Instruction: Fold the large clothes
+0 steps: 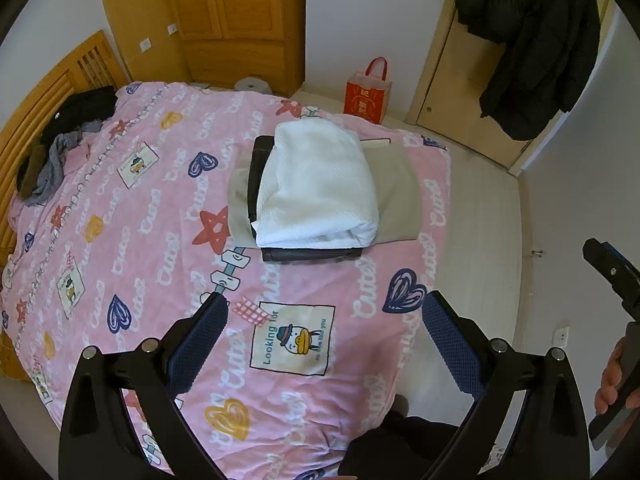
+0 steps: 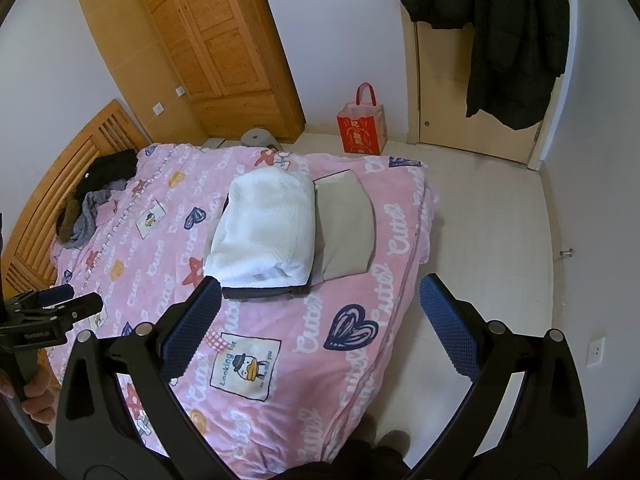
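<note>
**Both grippers held empty above a pink bedspread, folded clothes stacked beyond**

Nearest, the left gripper (image 1: 324, 308) hangs over the near edge of the bed, its blue-padded fingers (image 1: 198, 344) spread wide apart with nothing between them. The right gripper (image 2: 320, 292) hovers over the bed's near right corner, fingers likewise wide apart and empty; a hand (image 1: 614, 380) grips its handle at the right edge of the left wrist view.

The pink bedspread (image 1: 140, 208), printed with hearts, stars and cartoon patches, covers the bed. Toward its far right corner lies the stack of folded clothes: a white folded garment (image 1: 320, 184) on top, a dark garment (image 1: 312, 255) under it showing at the near edge, and a beige garment (image 1: 396, 196) beneath, sticking out to the right.

At the far left edge, against the wooden headboard (image 1: 36, 128), sits a loose pile of dark and grey clothes (image 1: 64, 140).

Beyond the bed, a red gift bag (image 1: 366, 96) stands on the floor, by a wooden wardrobe (image 1: 236, 12). A black jacket (image 1: 532, 40) hangs at the far right.
</note>
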Available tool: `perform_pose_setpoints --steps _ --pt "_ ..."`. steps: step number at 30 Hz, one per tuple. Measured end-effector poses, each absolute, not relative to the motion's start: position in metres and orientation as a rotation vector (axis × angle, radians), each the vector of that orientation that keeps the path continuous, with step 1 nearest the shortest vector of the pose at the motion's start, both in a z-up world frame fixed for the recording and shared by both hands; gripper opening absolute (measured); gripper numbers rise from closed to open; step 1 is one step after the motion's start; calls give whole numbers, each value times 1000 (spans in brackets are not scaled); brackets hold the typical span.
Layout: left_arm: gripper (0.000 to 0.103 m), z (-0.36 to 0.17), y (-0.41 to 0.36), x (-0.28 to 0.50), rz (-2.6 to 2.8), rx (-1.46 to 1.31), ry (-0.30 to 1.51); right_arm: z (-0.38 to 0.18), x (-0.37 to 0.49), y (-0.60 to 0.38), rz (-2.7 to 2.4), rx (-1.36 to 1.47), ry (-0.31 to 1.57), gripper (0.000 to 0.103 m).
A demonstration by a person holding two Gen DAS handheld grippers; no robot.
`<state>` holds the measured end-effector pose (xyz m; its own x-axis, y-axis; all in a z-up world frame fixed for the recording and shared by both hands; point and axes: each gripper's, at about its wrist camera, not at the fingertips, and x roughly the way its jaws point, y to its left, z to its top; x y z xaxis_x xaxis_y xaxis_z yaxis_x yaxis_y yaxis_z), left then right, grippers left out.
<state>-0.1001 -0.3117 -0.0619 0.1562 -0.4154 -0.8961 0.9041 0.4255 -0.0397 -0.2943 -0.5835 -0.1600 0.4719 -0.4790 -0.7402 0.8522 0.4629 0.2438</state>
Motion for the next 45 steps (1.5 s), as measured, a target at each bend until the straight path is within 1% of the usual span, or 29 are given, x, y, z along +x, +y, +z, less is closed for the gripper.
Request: perform_pose_setpoints --steps 31,45 --pt "95 -65 -296 -94 -1071 614 1029 -159 -290 -587 -852 683 668 97" --pt "95 -66 -295 -71 -1083 615 1038 -159 -287 -586 -841 692 681 97"
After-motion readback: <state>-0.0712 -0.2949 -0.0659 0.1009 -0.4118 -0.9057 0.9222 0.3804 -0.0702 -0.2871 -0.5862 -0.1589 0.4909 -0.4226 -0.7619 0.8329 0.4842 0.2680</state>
